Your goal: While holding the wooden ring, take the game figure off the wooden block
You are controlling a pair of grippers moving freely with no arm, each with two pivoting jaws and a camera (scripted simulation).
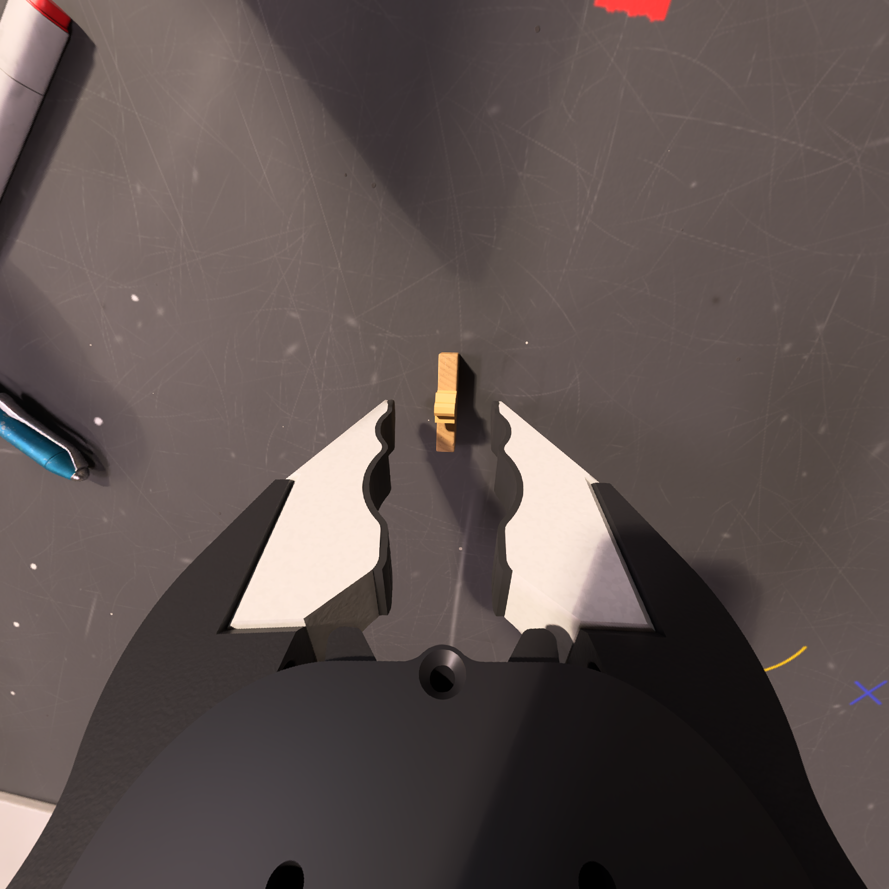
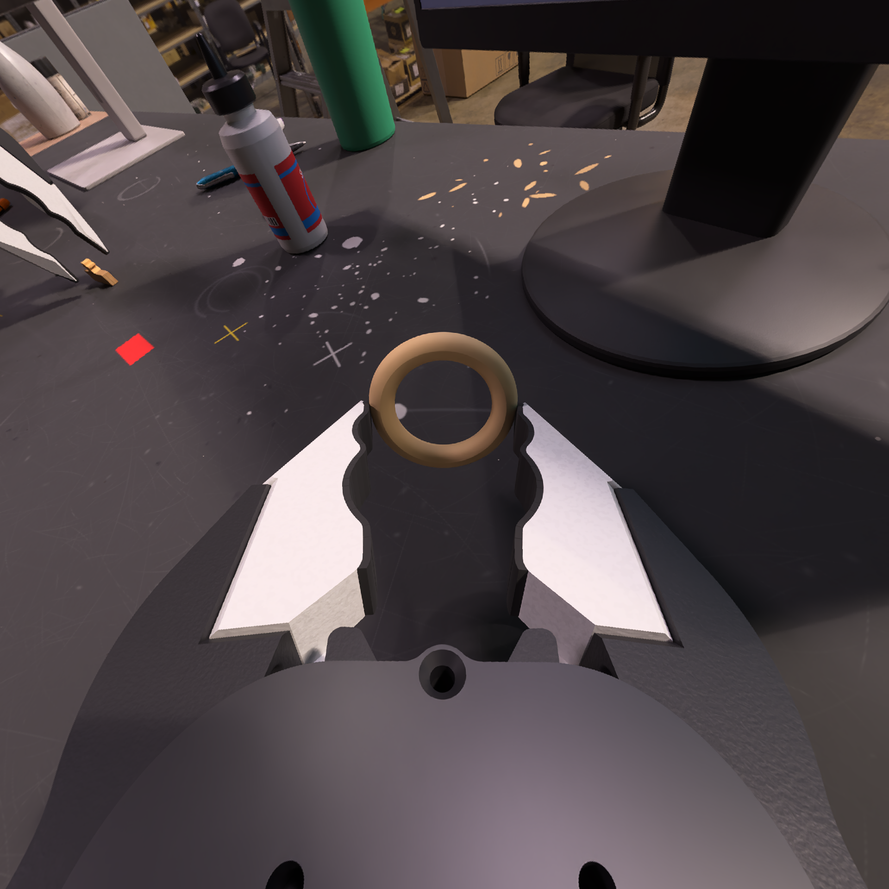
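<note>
A small wooden block point(image 1: 447, 375) lies on the dark table, with a yellow game figure point(image 1: 444, 408) sitting across its middle. My left gripper point(image 1: 445, 413) points down over them, open, with a fingertip on each side of the block and not touching it. My right gripper point(image 2: 442, 409) is shut on a tan wooden ring point(image 2: 442, 450), held upright at the fingertips above the table. In the right wrist view the block with the figure point(image 2: 98, 272) lies at the far left, under the left gripper's white fingers point(image 2: 57, 211).
A white bottle with red and blue label point(image 2: 272, 173) and a blue pen point(image 2: 216, 177) are behind the block; both show at the left edge of the left wrist view point(image 1: 24, 72), point(image 1: 43, 447). A green cylinder point(image 2: 344, 72) stands at the back. A monitor base point(image 2: 697, 288) fills the right. A red square mark point(image 2: 134, 349) is on the table.
</note>
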